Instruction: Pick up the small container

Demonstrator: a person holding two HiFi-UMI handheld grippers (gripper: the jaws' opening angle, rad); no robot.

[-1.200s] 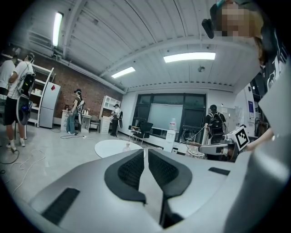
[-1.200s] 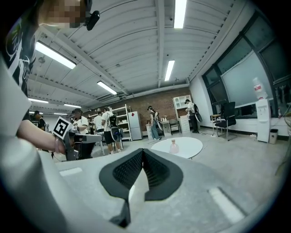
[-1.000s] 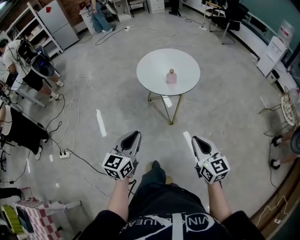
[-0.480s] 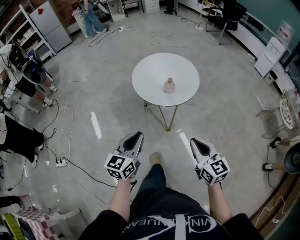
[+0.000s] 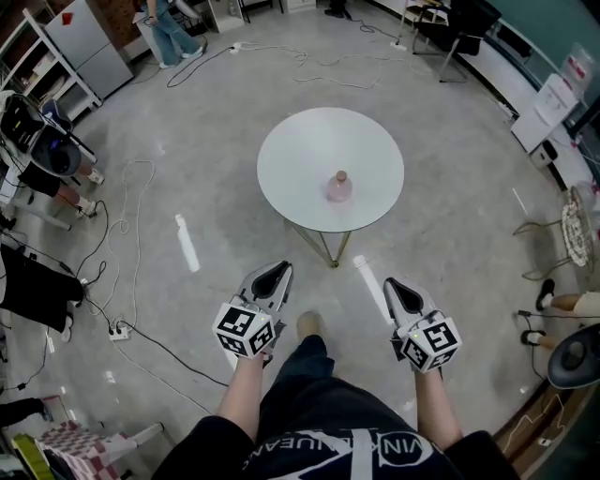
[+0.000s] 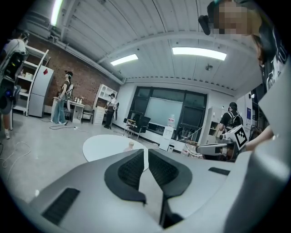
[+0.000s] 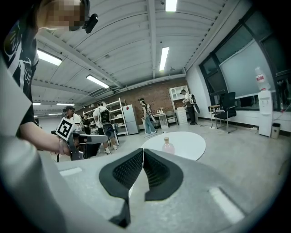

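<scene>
The small container (image 5: 338, 187) is a pink bottle with a tan cap, standing upright on the round white table (image 5: 300, 155). It also shows in the left gripper view (image 6: 131, 145) and the right gripper view (image 7: 168, 145). The table (image 7: 188, 142) stands a few steps ahead of me. My left gripper (image 5: 275, 272) and right gripper (image 5: 394, 284) are held at waist height above the floor, well short of the table. Both point toward it. The left gripper (image 6: 145, 151) and right gripper (image 7: 143, 151) are shut with nothing between their pads.
Cables (image 5: 131, 202) and a power strip (image 5: 116, 331) trail over the grey floor at left. People stand by shelves (image 5: 28, 122) at far left. A fridge (image 5: 82, 37) is at the back left, chairs (image 5: 450, 23) at the back right. A wire chair (image 5: 574, 220) is at right.
The table and bottle have come nearer and sit lower in the head view as I walk forward. Both grippers keep the same pose and stay shut.
</scene>
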